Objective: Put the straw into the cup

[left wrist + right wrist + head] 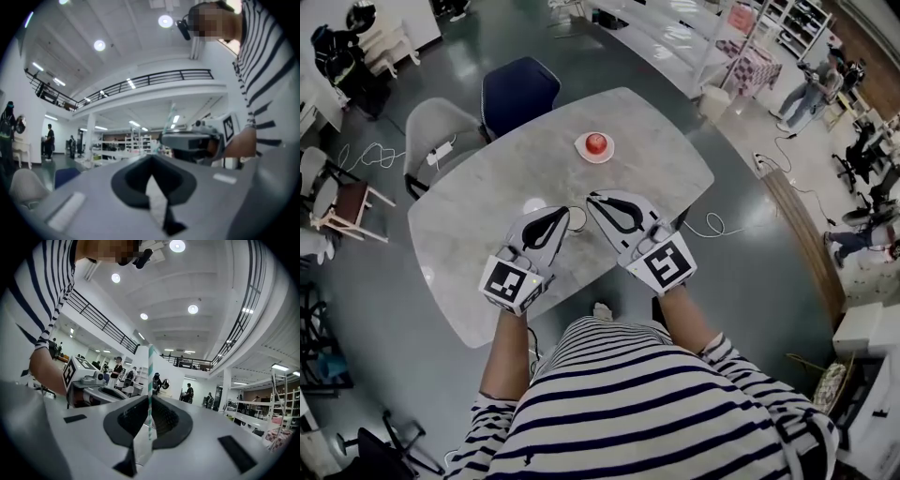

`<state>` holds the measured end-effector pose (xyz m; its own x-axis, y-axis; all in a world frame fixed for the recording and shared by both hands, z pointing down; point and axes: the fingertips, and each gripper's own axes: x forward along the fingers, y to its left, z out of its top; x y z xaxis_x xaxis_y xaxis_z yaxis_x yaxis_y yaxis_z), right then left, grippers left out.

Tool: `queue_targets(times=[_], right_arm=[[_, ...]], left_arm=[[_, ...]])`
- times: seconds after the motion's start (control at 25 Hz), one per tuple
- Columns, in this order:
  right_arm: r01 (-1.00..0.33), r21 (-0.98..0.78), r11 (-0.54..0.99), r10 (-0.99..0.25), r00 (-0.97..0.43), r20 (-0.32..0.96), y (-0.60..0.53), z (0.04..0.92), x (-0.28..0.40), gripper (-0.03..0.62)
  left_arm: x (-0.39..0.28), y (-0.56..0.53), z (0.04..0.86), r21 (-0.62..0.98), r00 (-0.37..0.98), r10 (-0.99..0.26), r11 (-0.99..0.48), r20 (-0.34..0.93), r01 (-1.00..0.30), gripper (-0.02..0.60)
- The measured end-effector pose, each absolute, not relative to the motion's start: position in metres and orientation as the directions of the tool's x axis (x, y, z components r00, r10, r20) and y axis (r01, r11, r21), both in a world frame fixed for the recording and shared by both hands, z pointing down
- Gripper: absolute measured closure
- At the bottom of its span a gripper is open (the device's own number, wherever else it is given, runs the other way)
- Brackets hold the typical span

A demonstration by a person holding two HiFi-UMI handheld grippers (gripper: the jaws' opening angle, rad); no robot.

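A green-and-white striped straw stands upright between the jaws of my right gripper, which is shut on it. White paper wrapping covers its lower end. My left gripper is shut on a white strip of paper. Both grippers tilt upward over the near half of the marble table, left gripper and right gripper tip to tip. A round cup rim shows between their tips, mostly hidden. From the left gripper view the straw shows faintly above the right gripper.
A white plate with a red object sits at the table's far side. A small white round thing lies just left of the grippers. A blue chair and a grey chair stand behind the table. People move in the hall's background.
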<state>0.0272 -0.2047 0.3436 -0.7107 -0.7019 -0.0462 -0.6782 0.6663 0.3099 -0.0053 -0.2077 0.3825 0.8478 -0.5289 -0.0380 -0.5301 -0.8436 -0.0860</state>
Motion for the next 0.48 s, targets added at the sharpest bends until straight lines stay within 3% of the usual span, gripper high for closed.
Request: queue_targets(times=[0.48], right_arm=[[-0.617, 0.312, 0.722, -0.635, -0.771, -0.055, -0.240, 0.347, 0.040, 0.569]], left_arm=[[0.011, -0.236, 0.389, -0.092, 0.810, -0.585, -0.806, -0.031, -0.585, 0.575]])
